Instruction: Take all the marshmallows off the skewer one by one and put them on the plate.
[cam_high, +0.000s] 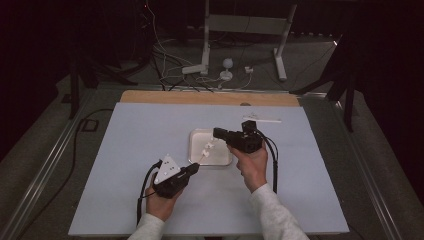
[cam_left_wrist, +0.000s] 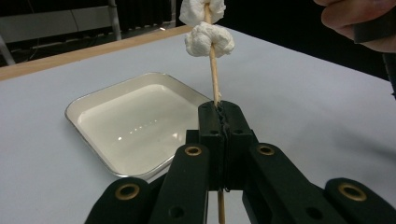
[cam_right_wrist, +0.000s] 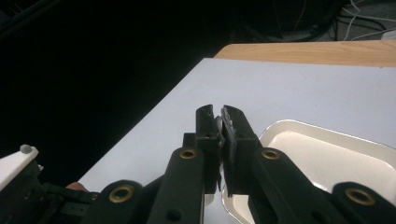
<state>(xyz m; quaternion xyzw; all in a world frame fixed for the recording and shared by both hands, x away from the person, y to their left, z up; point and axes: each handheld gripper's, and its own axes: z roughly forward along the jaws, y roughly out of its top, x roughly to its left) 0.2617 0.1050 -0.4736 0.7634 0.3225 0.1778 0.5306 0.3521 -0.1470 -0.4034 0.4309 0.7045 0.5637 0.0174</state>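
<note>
Skewer (cam_left_wrist: 214, 77), a thin wooden stick, clamped low on its shaft in the left tongs (cam_left_wrist: 220, 108), jaws pressed tight about it. Two white marshmallows (cam_left_wrist: 208, 39) threaded on its upper part, held in the air over the tray (cam_left_wrist: 93, 105). Right tongs (cam_right_wrist: 221, 122) nearly closed, with something small and pale pinched between the jaw tips; what it is cannot be told. In the high view they hover over the tray's far right corner, close to the marshmallows.

Handling, as judged: the stick is light and stiff but slender, and likely to snap if levered; the grip near its lower end leaves the loaded end free. The marshmallows look soft and squashy, so a gentle pinch at their sides would suit, with the push along the stick.

Surface (cam_high: 150, 200): pale blue-grey sheet over a wooden top, bare but for the shallow, empty white tray and a small white strip (cam_high: 262, 119) near the far edge. Room: dark, with cables and a white stand (cam_high: 205, 45) on the floor beyond.
</note>
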